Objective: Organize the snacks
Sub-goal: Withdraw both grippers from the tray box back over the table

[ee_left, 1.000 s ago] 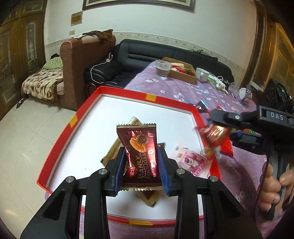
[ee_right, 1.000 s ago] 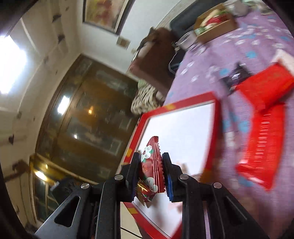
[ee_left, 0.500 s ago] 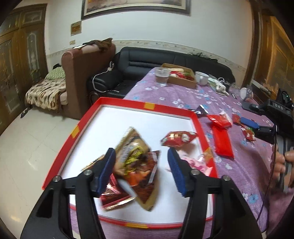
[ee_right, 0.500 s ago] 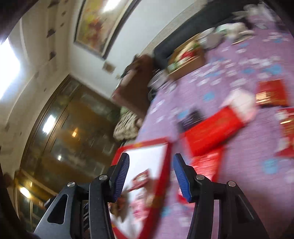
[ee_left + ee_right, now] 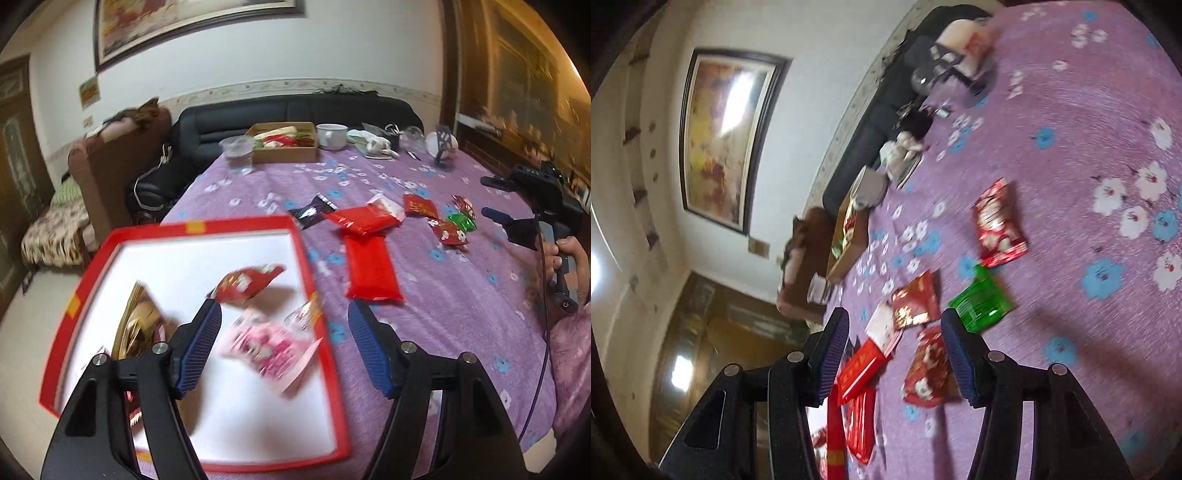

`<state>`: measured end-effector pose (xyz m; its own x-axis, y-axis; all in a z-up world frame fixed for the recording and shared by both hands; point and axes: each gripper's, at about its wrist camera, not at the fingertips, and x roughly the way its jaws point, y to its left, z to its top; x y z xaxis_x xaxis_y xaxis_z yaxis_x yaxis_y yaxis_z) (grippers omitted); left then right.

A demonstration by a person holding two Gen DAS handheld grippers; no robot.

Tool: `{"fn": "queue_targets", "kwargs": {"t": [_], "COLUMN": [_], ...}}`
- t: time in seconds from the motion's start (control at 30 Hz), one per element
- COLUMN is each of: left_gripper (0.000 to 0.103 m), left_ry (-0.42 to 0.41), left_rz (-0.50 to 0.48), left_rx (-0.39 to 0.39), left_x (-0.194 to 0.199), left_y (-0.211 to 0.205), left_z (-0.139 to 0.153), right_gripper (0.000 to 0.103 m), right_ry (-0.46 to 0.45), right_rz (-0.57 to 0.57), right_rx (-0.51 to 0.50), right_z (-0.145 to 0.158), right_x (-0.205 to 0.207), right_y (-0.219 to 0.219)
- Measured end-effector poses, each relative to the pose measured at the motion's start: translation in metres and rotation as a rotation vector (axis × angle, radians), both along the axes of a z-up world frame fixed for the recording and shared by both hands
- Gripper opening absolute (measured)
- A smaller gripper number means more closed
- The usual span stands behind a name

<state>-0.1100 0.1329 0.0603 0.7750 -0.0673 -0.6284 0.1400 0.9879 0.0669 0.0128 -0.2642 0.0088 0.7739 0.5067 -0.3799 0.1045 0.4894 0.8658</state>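
Over the red tray (image 5: 317, 291) the left tool (image 5: 284, 347) gaped wide and empty, the right tool (image 5: 894, 354) likewise above loose bench snacks (image 5: 982, 302).

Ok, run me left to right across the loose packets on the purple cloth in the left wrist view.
Black packet → long red pack → red packet with gold print → red flowered packet → green packet, then the right claw, open.

Blurred snack packets (image 5: 271, 345) in red-rimmed tray (image 5: 312, 273), others (image 5: 371, 271) on cloth
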Motion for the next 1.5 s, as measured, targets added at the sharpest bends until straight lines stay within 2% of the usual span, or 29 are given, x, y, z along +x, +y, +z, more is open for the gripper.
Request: {"fn": "queue_targets", "kwargs": {"t": [0.13,0.33,0.57,1.5], "left_gripper": [0.071,0.072,0.072,0.072], "left_ry": [-0.053,-0.112,-0.085,-0.077], "left_rz": [0.006,0.03,0.064,0.091], "left_rx": [0.055,0.078,0.126,0.147], "left_x": [0.004,0.005,0.012,0.014], "left_y": [-0.025,-0.049,-0.055,-0.051], "left_z": [0.018,0.036,0.032,0.027], "right_gripper": [0.055,0.057,0.057,0.057], "right_ry": [0.038,0.03,0.019,0.02], "right_rz": [0.001,0.019,0.031,0.039], "right_rx": [0.011,-0.017,-0.006,-0.005], "right_z": [-0.016,-0.012,-0.011,-0.012], "right_x": [0.004,0.006,0.005,0.007], "right_y": [-0.006,0.0,0.001,0.002]}}
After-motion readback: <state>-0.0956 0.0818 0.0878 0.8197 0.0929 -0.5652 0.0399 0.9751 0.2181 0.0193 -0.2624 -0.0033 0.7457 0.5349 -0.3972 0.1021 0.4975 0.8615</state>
